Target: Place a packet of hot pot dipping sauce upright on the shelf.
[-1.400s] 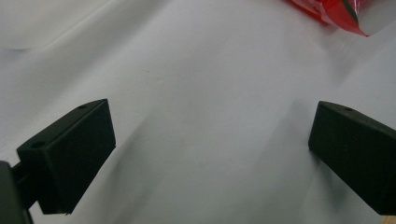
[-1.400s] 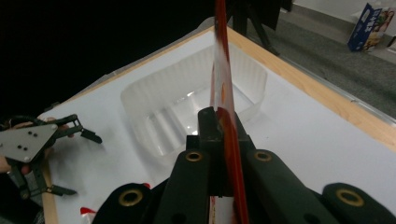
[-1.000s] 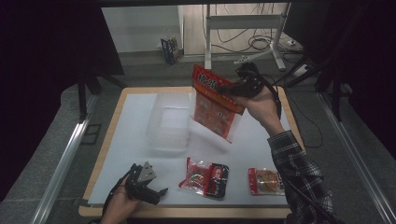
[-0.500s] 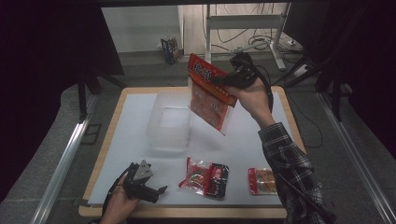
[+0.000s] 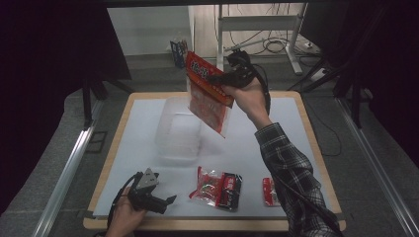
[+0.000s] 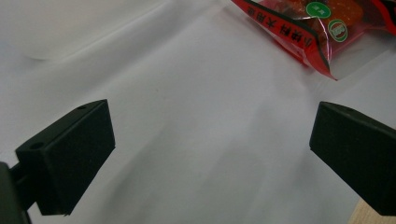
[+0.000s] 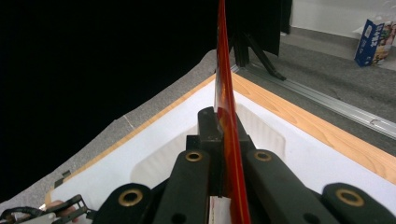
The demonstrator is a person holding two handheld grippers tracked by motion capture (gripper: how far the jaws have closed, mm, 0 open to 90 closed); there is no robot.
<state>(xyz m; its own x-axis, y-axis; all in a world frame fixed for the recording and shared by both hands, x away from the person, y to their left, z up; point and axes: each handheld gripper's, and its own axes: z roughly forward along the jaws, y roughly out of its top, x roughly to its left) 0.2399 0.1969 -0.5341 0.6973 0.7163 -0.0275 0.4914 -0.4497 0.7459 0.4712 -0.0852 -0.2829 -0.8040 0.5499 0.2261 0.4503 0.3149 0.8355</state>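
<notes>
One red snack bag (image 5: pixel 207 96), light, limp and likely slippery, hangs over the clear tub (image 5: pixel 179 131) near the desk's far edge, pinched by its top edge in the right gripper (image 5: pixel 221 77), while the left gripper (image 5: pixel 160 201) rests wide open at the near-left corner.

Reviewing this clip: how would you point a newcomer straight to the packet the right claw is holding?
Start at the white-topped table, then find the clear plastic tub on it. Hanging in the air just above the tub, pinched at its top edge by the right claw, is the large red packet. The other two red packets lie flat near the front edge.
</notes>
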